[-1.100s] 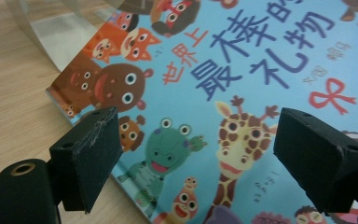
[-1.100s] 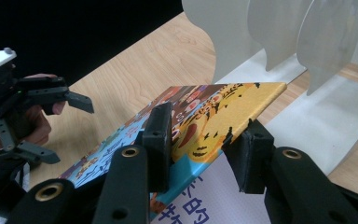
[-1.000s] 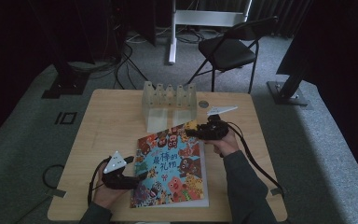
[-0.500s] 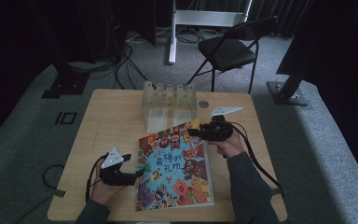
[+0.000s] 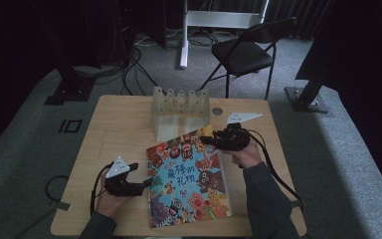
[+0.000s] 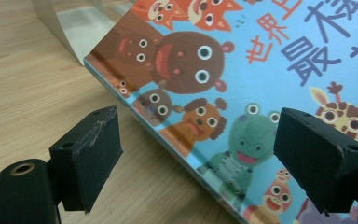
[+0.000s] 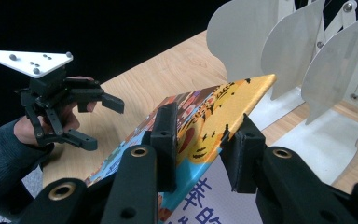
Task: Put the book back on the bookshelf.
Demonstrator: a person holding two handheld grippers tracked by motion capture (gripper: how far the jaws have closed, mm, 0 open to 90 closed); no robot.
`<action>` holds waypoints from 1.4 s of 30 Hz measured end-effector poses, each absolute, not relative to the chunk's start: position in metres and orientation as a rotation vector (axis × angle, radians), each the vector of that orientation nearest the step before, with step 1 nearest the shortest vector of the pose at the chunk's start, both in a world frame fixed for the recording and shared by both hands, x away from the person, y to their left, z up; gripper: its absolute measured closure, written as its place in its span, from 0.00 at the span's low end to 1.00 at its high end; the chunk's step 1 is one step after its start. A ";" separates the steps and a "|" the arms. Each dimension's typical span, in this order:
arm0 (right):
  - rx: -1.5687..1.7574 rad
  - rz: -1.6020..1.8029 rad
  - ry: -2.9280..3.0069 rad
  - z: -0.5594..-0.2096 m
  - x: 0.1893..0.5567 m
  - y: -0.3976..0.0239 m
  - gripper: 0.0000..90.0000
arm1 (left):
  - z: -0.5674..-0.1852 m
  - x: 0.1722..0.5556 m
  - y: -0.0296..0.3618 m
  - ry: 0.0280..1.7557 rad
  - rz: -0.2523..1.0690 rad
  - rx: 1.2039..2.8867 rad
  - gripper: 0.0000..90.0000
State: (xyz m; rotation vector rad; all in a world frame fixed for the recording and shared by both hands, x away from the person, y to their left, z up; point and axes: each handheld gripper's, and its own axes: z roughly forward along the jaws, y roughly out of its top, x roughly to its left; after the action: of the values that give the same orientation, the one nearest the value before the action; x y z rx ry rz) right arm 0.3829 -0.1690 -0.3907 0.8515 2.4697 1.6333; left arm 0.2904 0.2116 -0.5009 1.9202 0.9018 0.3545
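Book [image 7: 205, 121] corner pinched in closing right tool [image 7: 198, 140]; left tool [image 6: 214, 154] open; rack [image 7: 307, 51] cropped.

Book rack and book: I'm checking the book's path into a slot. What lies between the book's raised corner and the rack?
Nothing: in the right gripper view the book corner sits just before the rack dividers, with bare table beside.

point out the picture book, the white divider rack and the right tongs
picture book [image 5: 189, 179], high view, middle of the cover
white divider rack [image 5: 180, 102], high view, upright fins
right tongs [image 7: 198, 149], right gripper view, between the tips
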 end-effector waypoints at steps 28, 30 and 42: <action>0.791 1.775 2.380 -0.370 0.374 -0.177 0.85 | -0.502 0.307 0.211 0.889 0.304 1.890 0.17; 0.789 1.794 2.370 -0.370 0.374 -0.178 0.86 | -0.501 0.309 0.211 0.885 0.308 1.889 0.16; 0.749 1.867 2.343 -0.366 0.371 -0.184 0.87 | -0.503 0.320 0.211 0.872 0.249 1.858 0.16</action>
State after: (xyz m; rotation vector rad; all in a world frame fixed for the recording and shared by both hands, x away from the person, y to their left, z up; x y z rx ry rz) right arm 0.3711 -0.1841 -0.3656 0.7489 2.3428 1.8674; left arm 0.3200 0.2111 -0.5030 1.8576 0.8722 0.2491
